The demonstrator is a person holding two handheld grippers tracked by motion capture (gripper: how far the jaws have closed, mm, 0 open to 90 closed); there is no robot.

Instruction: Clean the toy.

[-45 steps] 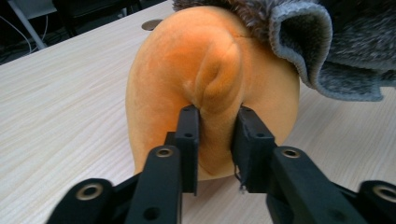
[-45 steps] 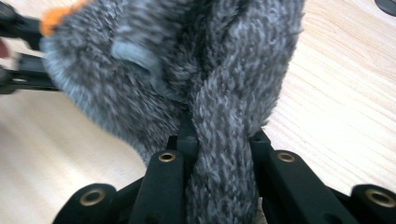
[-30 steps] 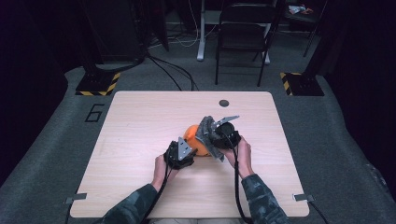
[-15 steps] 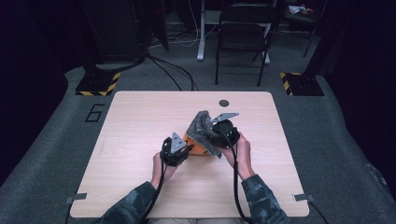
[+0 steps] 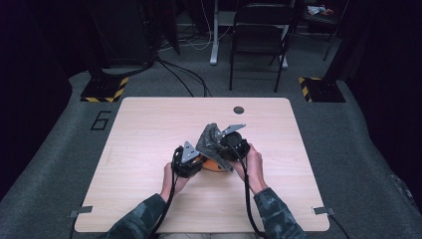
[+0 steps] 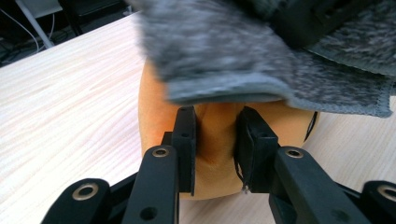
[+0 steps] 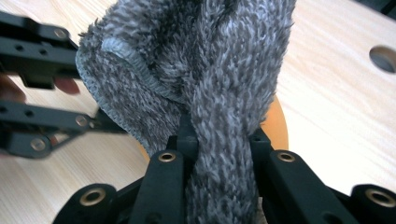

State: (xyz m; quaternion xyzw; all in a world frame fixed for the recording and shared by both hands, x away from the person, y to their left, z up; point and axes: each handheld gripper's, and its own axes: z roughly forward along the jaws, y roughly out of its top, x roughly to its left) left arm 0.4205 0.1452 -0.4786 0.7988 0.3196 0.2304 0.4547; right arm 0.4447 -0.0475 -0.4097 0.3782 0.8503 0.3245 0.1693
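Left gripper (image 6: 215, 140) pinches the orange object's (image 6: 212, 135) near edge. Right gripper (image 7: 219, 140) clamps the grey cloth (image 7: 196, 70), which hangs directly above the orange object, draping its top.

Your high view looks down on the table (image 5: 149, 129); both gripper views sit close, sharing the cloth (image 7: 196, 70).

Near the middle of the pale wooden table (image 5: 149, 149), a grey fluffy cloth (image 5: 209, 139) drapes over the far right part of an orange rounded object (image 5: 213, 163). The left gripper (image 5: 191, 159) sits left of that object, the right gripper (image 5: 226, 147) to its right. A small round hole (image 5: 239, 110) lies farther back.
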